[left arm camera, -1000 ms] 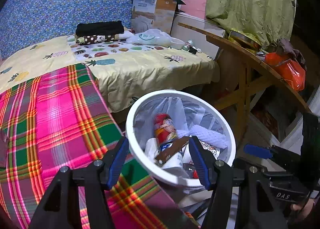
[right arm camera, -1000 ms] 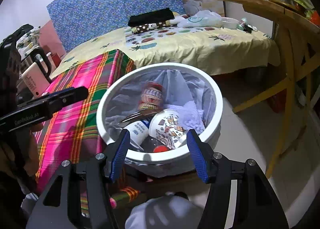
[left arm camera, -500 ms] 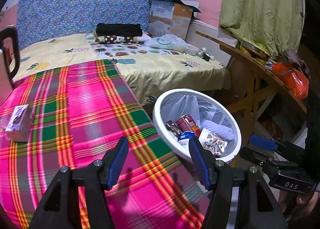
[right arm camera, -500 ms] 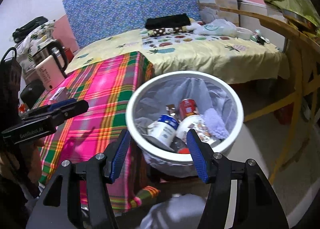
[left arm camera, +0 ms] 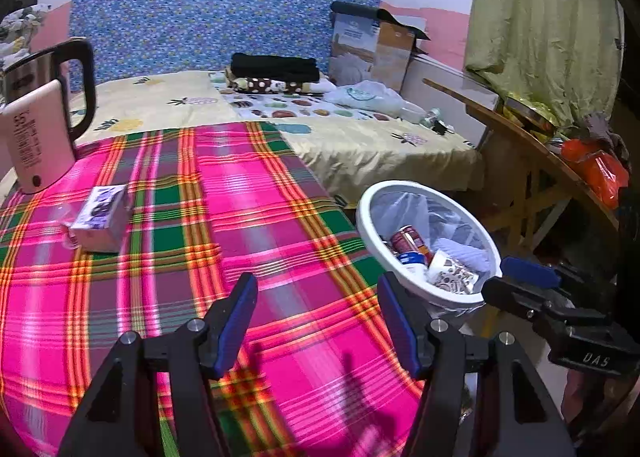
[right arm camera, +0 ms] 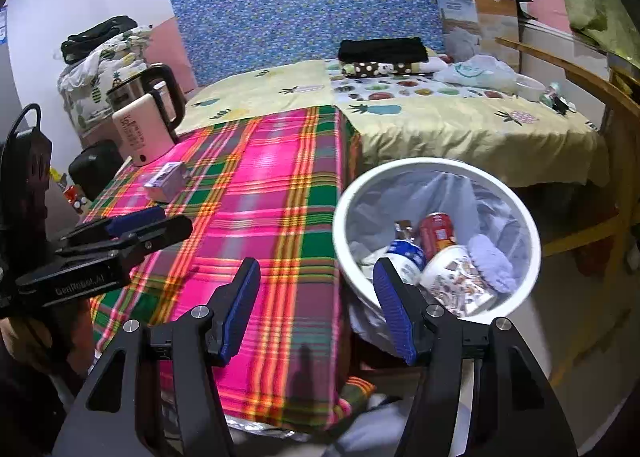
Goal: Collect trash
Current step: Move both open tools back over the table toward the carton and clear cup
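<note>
A white trash bin with a clear liner stands on the floor at the table's right edge; it holds a red can, a patterned paper cup and a blue-capped container. On the pink plaid tablecloth lies a small purple-white box, far left. My left gripper hangs open over the cloth with nothing between its fingers. My right gripper is open and empty too, above the table's edge beside the bin.
A pink electric kettle stands at the table's far left corner. Behind lies a bed with a yellow sheet, folded dark clothes, a plastic bag and a cardboard box. A wooden table with orange bags stands right of the bin.
Both grippers have swung left, away from over the bin toward the plaid table. The kettle and the small box have come into view. Both stay open and empty.
</note>
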The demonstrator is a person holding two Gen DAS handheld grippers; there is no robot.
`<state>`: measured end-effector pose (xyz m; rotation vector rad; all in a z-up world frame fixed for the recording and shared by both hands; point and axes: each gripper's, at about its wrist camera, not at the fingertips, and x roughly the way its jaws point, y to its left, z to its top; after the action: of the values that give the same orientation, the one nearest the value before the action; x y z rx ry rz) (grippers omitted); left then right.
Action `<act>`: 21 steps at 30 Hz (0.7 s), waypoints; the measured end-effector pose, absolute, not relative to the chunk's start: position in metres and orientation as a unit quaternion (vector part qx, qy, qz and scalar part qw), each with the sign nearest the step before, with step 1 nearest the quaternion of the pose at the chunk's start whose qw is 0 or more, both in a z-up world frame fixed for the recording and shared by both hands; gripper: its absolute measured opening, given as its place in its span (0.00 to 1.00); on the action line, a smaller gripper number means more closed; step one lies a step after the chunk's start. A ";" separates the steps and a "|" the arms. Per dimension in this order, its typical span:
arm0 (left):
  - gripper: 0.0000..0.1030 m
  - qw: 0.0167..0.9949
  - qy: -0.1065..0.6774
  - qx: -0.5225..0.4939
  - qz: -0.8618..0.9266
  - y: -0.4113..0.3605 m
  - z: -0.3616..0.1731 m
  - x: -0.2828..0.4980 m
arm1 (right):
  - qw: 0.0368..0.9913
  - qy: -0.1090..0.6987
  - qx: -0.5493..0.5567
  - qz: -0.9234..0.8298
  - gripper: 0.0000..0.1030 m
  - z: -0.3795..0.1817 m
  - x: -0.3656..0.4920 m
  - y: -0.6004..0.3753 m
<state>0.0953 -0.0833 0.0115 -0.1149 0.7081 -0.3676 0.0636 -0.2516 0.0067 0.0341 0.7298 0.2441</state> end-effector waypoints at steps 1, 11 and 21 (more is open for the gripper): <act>0.62 0.921 0.344 -0.057 -0.175 -0.080 0.011 0.094 | 0.927 0.355 0.016 0.122 0.58 0.007 0.064 -0.249; 0.62 0.928 0.341 -0.066 -0.133 -0.046 0.008 0.086 | 0.923 0.351 0.003 0.159 0.59 0.007 0.069 -0.223; 0.62 0.932 0.344 -0.085 -0.078 0.000 0.004 0.095 | 0.909 0.367 -0.018 0.198 0.59 0.004 0.083 -0.190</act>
<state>0.0950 0.0001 0.0039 -0.1750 0.7044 -0.1602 0.0830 -0.1895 0.0040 -0.0368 0.7567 0.4085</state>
